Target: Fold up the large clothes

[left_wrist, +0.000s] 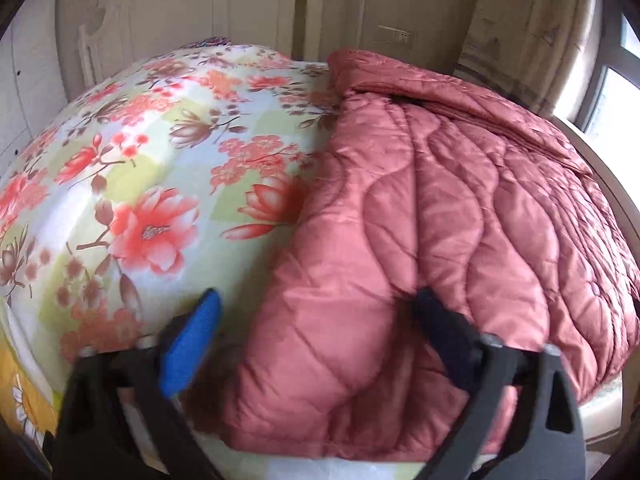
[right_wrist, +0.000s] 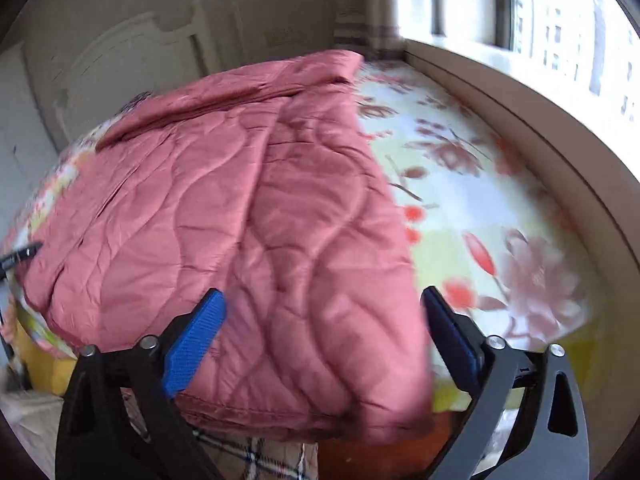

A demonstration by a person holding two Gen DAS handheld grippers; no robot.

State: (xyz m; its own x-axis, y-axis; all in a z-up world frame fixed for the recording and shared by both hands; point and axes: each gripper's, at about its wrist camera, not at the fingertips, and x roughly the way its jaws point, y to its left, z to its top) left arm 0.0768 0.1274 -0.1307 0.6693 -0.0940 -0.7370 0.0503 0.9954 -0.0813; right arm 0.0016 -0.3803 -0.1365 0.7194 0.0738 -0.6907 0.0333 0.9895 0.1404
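Note:
A pink quilted blanket (left_wrist: 440,200) lies folded on a bed with a floral sheet (left_wrist: 140,160). My left gripper (left_wrist: 316,320) straddles the blanket's near left corner with jaws wide. Its blue left pad (left_wrist: 196,336) hangs over the sheet, clear of the fabric, while the dark right finger (left_wrist: 440,328) dents the blanket's top. In the right wrist view the same blanket (right_wrist: 240,200) fills the middle. My right gripper (right_wrist: 324,320) spans its near right corner. The left pad (right_wrist: 200,332) rests against the fabric and the right pad (right_wrist: 448,336) stands just beside the edge. Neither gripper pinches the cloth.
A white headboard (left_wrist: 180,8) stands behind the bed. A window (right_wrist: 560,20) and a pale ledge (right_wrist: 520,100) run along the bed's right side. A checked cloth (right_wrist: 260,456) shows below the bed's near edge, and a yellow patterned side panel (left_wrist: 24,392) at the lower left.

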